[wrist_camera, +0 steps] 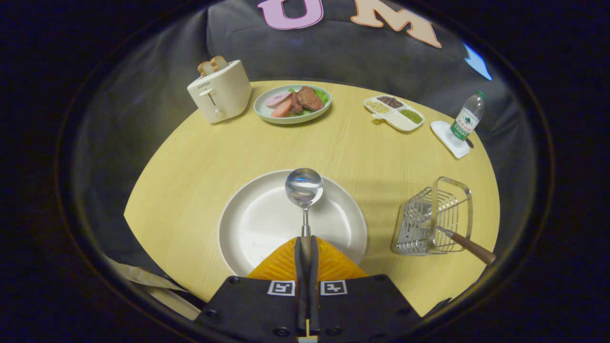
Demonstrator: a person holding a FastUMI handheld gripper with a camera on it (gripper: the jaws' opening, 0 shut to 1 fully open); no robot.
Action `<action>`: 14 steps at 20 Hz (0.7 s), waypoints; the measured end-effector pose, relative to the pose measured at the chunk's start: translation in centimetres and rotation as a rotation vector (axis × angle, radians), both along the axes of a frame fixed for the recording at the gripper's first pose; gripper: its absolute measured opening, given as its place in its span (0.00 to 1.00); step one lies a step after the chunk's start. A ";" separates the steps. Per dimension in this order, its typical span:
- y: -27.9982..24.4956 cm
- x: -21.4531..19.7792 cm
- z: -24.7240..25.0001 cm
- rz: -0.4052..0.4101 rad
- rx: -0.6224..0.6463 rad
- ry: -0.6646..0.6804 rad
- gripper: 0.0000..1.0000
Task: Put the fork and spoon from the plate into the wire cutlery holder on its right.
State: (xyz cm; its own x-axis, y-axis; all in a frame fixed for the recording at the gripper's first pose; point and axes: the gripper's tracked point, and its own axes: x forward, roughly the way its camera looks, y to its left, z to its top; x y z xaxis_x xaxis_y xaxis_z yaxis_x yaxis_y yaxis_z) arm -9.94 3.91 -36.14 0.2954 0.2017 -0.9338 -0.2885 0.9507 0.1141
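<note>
My gripper [305, 240] is shut on the handle of a metal spoon [304, 190]. Its bowl points away from me and hangs over the far half of the white plate [252, 224]. The handle runs back between my fingers [281, 262]. To the right of the plate stands the wire cutlery holder [431, 219]. The fork [464, 243] rests in it, its brown wooden handle sticking out toward the table's near right edge. The plate holds nothing else that I can see.
At the back of the round wooden table [200, 162] stand a cream toaster [220, 92] with bread, a plate of food [292, 104], a divided snack tray [394, 112] and a water bottle [466, 119] on a white coaster.
</note>
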 end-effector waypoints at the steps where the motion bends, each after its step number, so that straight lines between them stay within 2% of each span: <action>1: -0.3 0.2 0.3 0.000 -0.001 -0.002 0.05; 14: -5.5 2.6 4.6 -0.061 -0.018 -0.015 0.05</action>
